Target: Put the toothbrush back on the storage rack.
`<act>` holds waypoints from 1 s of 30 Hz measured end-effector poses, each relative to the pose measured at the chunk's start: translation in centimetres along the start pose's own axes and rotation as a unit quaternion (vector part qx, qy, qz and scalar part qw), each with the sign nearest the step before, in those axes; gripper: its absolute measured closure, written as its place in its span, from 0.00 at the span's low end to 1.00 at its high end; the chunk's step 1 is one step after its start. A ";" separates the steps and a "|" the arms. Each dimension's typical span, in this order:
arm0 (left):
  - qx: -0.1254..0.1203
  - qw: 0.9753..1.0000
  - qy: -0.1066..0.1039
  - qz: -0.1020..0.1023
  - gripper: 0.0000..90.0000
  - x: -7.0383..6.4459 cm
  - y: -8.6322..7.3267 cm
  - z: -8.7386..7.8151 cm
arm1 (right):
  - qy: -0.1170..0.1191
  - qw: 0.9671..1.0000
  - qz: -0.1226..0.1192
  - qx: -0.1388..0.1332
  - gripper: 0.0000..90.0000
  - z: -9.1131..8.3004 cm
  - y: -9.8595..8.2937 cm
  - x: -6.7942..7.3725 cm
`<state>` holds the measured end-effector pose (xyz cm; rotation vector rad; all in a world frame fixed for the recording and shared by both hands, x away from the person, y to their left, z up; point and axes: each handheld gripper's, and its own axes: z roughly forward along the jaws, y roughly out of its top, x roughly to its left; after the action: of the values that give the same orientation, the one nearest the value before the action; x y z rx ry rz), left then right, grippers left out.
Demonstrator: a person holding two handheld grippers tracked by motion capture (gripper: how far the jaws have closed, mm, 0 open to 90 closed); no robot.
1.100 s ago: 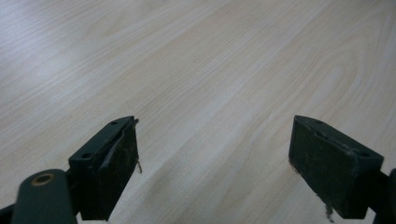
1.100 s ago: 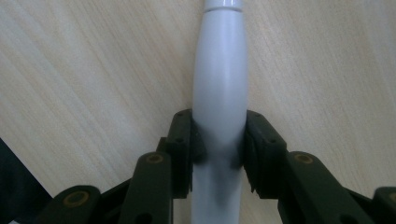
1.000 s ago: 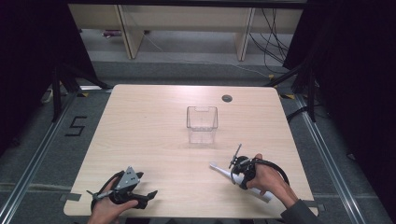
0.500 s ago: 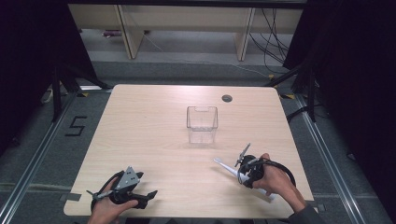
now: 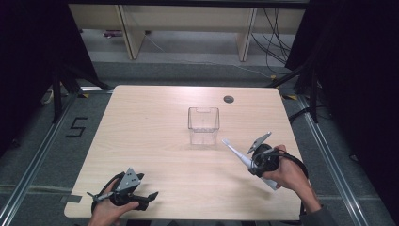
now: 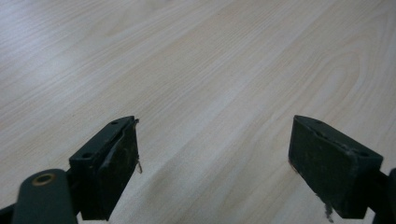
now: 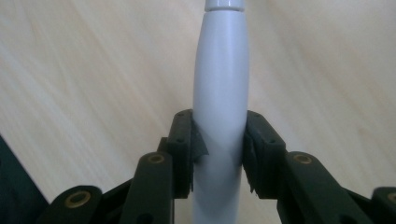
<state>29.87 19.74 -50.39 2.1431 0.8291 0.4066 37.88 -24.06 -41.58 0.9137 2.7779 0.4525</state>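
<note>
A white electric toothbrush [image 5: 236, 154] is clamped by its handle in my right gripper [image 5: 251, 165], above the table's front right. Its brush head points up and left toward a clear plastic container [image 5: 203, 125] that stands upright near the middle of the table. In the right gripper view, the jaws press on both sides of the toothbrush handle [image 7: 219, 70], with my right gripper [image 7: 219, 135] shut on it. My left gripper [image 5: 124, 195] rests near the front left edge. Its jaws stand wide apart in the left gripper view [image 6: 212, 140], with only bare wood between them.
The light wooden table [image 5: 150, 122] has a round cable hole [image 5: 228, 99] at the back right. Dark floor and metal rails surround the table. Shelving legs stand beyond the far edge.
My right gripper has moved right and slightly toward the container with the toothbrush, whose head now points higher. The left gripper has stayed put.
</note>
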 end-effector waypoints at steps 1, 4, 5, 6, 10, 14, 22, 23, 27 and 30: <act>-0.001 1.000 0.000 -0.001 0.17 0.0 0.0 0.0 | 0.004 1.000 0.021 -0.017 0.74 -0.5 0.2 -0.2; -0.001 1.000 -0.001 0.000 0.17 0.0 0.0 0.0 | 0.004 0.998 0.028 -0.055 0.74 -0.9 0.5 -0.8; -0.001 1.000 -0.001 -0.002 0.17 0.0 0.0 0.0 | 0.006 0.997 0.028 -0.068 0.74 -0.9 0.6 -1.1; -0.001 1.000 -0.001 -0.002 0.17 0.0 0.0 0.0 | 0.006 0.997 0.028 -0.068 0.74 -0.9 0.6 -1.1; 0.000 1.000 -0.001 0.001 0.17 0.0 0.0 0.0 | 0.006 0.994 0.055 -0.091 0.74 -0.8 1.1 -1.6; -0.005 1.000 -0.003 -0.006 0.17 0.0 0.0 0.1 | 0.002 0.990 0.068 -0.123 0.74 -0.7 1.8 -2.3; -0.009 1.000 -0.004 -0.010 0.17 -0.1 0.0 0.1 | -0.002 0.984 0.070 -0.165 0.74 -0.5 3.5 -3.2; -0.007 1.000 -0.005 -0.008 0.17 -0.1 0.0 0.1 | -0.002 0.984 0.066 -0.168 0.74 -0.5 3.8 -3.2; -0.001 1.000 -0.001 0.000 0.17 0.0 0.0 0.0 | -0.002 0.981 0.079 -0.179 0.74 -0.5 4.8 -3.4; -0.007 1.000 -0.007 -0.005 0.17 0.0 0.0 0.0 | -0.001 0.979 0.059 -0.194 0.74 -0.5 5.7 -3.9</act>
<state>29.86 19.73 -50.45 2.1255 0.8263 0.3908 43.99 -22.18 -38.83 0.9779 2.5058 0.9679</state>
